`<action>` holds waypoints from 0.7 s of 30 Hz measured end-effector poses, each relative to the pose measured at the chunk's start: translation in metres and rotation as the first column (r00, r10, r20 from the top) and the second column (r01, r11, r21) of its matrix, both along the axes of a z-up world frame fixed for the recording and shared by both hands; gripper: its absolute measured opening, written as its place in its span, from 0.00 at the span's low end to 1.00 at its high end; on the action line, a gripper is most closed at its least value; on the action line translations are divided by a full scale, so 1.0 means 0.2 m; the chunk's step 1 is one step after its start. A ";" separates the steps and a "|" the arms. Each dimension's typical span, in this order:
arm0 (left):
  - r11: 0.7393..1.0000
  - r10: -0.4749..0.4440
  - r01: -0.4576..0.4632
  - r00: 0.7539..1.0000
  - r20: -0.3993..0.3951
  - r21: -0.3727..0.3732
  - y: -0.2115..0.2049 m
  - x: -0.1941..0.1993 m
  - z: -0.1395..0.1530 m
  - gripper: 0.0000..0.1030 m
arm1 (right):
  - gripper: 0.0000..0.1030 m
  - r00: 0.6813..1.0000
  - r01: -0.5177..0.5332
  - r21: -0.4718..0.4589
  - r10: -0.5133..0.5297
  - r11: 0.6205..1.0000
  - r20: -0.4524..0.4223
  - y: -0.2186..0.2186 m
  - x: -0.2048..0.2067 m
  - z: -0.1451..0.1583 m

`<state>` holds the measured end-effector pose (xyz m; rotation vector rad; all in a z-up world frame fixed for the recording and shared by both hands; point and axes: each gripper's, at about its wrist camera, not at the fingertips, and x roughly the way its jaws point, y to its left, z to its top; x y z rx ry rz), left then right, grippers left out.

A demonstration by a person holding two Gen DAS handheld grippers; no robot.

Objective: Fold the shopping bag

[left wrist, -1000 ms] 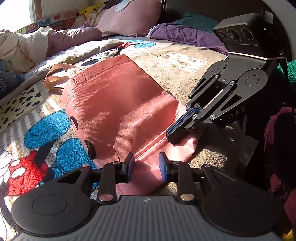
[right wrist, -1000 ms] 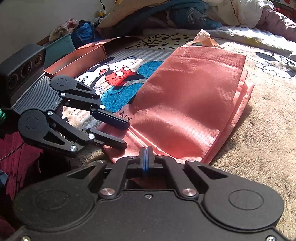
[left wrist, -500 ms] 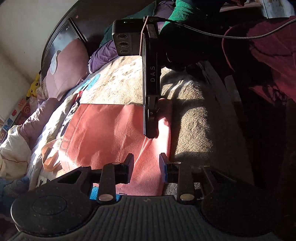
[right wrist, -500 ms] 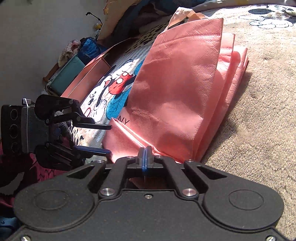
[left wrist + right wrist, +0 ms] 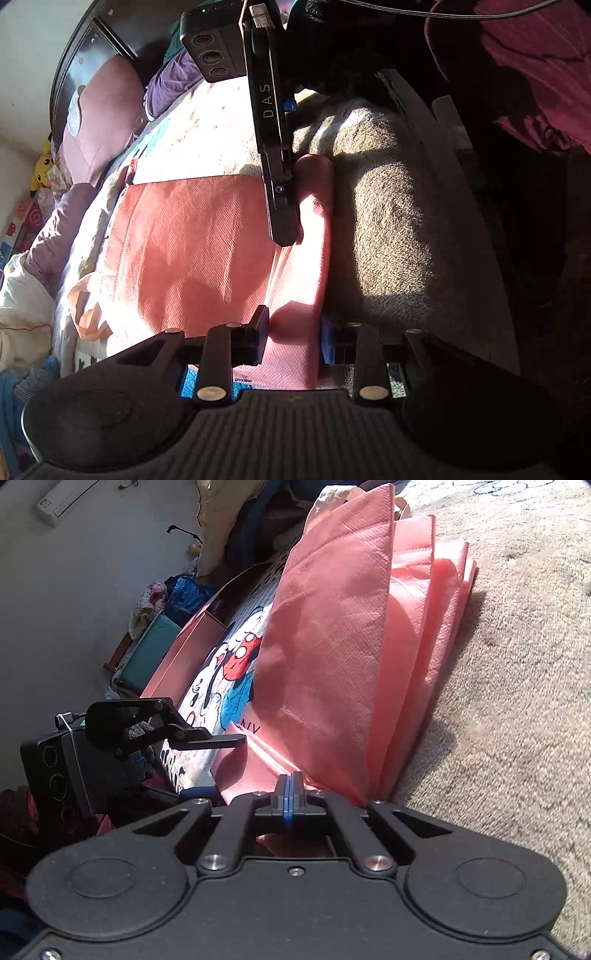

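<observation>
A pink non-woven shopping bag (image 5: 192, 251) lies flat on a bed blanket, its handles (image 5: 88, 317) at the far end. My left gripper (image 5: 293, 332) is open, its fingers either side of the bag's bottom edge. My right gripper (image 5: 290, 799) is shut on the bag's bottom edge (image 5: 258, 771) and lifts it, so the pleated layers (image 5: 417, 657) stand on edge. The right gripper also shows in the left wrist view (image 5: 282, 225), and the left gripper in the right wrist view (image 5: 207, 764).
A cartoon-print blanket (image 5: 225, 686) and a beige blanket (image 5: 517, 701) cover the bed. Pillows (image 5: 99, 122) and bedding (image 5: 22, 310) lie at the head. An open cardboard box (image 5: 181, 657) and clutter sit beside the bed. A dark red cloth (image 5: 535, 66) is at the bed's edge.
Both grippers have rolled sideways. The right gripper has lifted the bag's bottom edge, tipping the layers up. The left gripper has moved in around the same edge, still open.
</observation>
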<state>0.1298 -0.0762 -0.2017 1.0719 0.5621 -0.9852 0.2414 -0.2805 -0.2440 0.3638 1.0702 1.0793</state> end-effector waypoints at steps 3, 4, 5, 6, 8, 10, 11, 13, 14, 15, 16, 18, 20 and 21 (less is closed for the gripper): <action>0.999 -0.007 0.002 0.993 -0.122 -0.034 0.04 0.09 0.05 0.22 | 0.00 0.986 0.003 -0.084 0.011 0.996 0.167 0.06 -0.11 0.12; 1.000 -0.023 0.020 0.990 -0.139 -0.021 0.04 0.10 0.05 0.22 | 0.00 0.965 0.000 -0.126 0.033 0.992 0.260 0.10 -0.18 0.18; 1.000 -0.027 0.024 0.986 -0.165 -0.016 0.04 0.12 0.06 0.22 | 0.04 0.941 -0.012 -0.161 0.065 0.987 0.333 0.12 -0.23 0.23; 0.999 -0.032 0.030 0.982 -0.186 -0.014 0.04 0.14 0.07 0.22 | 0.14 0.896 -0.045 -0.207 0.131 0.977 0.424 0.16 -0.31 0.27; 0.999 -0.037 0.032 0.971 -0.236 -0.023 0.04 0.18 0.09 0.22 | 0.66 0.745 -0.122 -0.332 0.308 0.935 0.592 0.23 -0.48 0.34; 0.998 -0.042 0.029 0.957 -0.288 -0.049 0.06 0.21 0.11 0.22 | 0.66 0.568 -0.168 -0.522 0.515 0.837 0.643 0.31 -0.61 0.32; 0.998 -0.046 0.027 0.949 -0.313 -0.064 0.07 0.23 0.11 0.22 | 0.66 0.503 -0.152 -0.593 0.578 0.790 0.642 0.32 -0.64 0.31; 0.996 -0.054 0.022 0.930 -0.363 -0.092 0.10 0.26 0.11 0.22 | 0.58 0.425 -0.156 -0.654 0.648 0.740 0.632 0.31 -0.66 0.31; 0.994 -0.056 0.014 0.919 -0.391 -0.108 0.12 0.28 0.11 0.22 | 0.42 0.410 -0.155 -0.660 0.656 0.735 0.634 0.31 -0.66 0.33; 0.991 -0.051 -0.006 0.903 -0.427 -0.132 0.14 0.31 0.11 0.22 | 0.42 0.398 -0.154 -0.664 0.661 0.732 0.636 0.30 -0.65 0.33; 0.988 -0.048 -0.027 0.886 -0.462 -0.154 0.15 0.34 0.11 0.22 | 0.41 0.387 -0.159 -0.666 0.666 0.729 0.638 0.28 -0.65 0.34; 0.977 -0.045 -0.073 0.846 -0.532 -0.199 0.18 0.40 0.10 0.22 | 0.40 0.367 -0.159 -0.669 0.673 0.726 0.643 0.25 -0.65 0.33; 0.959 -0.046 -0.133 0.798 -0.601 -0.250 0.22 0.46 0.08 0.22 | 0.38 0.385 -0.163 -0.662 0.665 0.732 0.640 0.21 -0.63 0.31; 0.952 -0.050 -0.151 0.781 -0.622 -0.266 0.24 0.48 0.07 0.22 | 0.38 0.399 -0.162 -0.648 0.649 0.745 0.647 0.18 -0.62 0.30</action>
